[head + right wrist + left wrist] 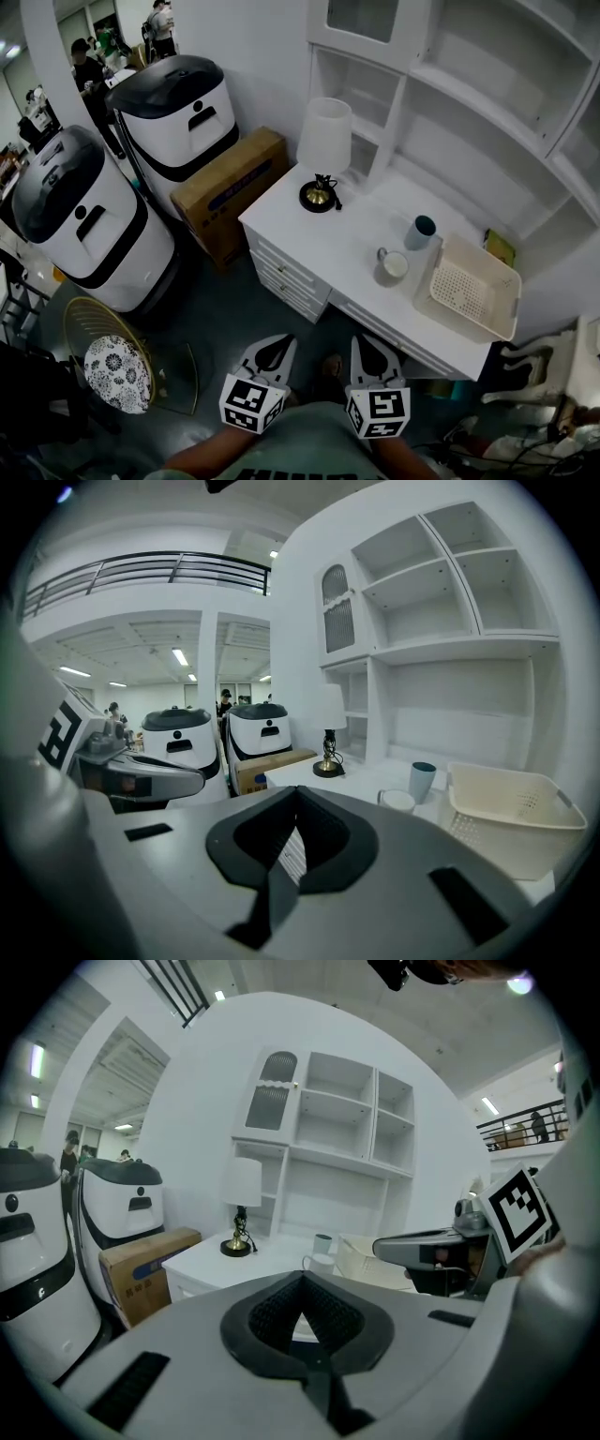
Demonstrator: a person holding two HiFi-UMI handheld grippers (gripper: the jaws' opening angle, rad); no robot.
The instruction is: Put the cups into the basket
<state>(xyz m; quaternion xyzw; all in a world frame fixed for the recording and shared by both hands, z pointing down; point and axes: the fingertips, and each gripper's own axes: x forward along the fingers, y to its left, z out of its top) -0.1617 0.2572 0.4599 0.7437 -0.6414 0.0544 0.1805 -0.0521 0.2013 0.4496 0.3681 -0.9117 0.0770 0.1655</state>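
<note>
On the white desk point(319, 234) stand a tall grey-blue cup point(420, 232) and a low white mug point(393, 266), close together. Just right of them sits an empty white perforated basket point(469, 291). My left gripper point(272, 352) and right gripper point(375, 354) hang side by side in front of the desk, well short of the cups, both shut with nothing between the jaws. The left gripper view shows its gripper point(302, 1277) pointing at the cup point(323, 1243) and mug point(322, 1263). In the right gripper view, beyond that gripper point(298, 791), stand the cup point(422, 781), mug point(397, 801) and basket point(511, 817).
A lamp point(323, 141) stands at the desk's far left corner, below a white shelf unit point(469, 84). Left of the desk are a cardboard box point(230, 192) and two white machines point(178, 112) point(80, 220). A patterned round stool point(117, 373) stands at lower left.
</note>
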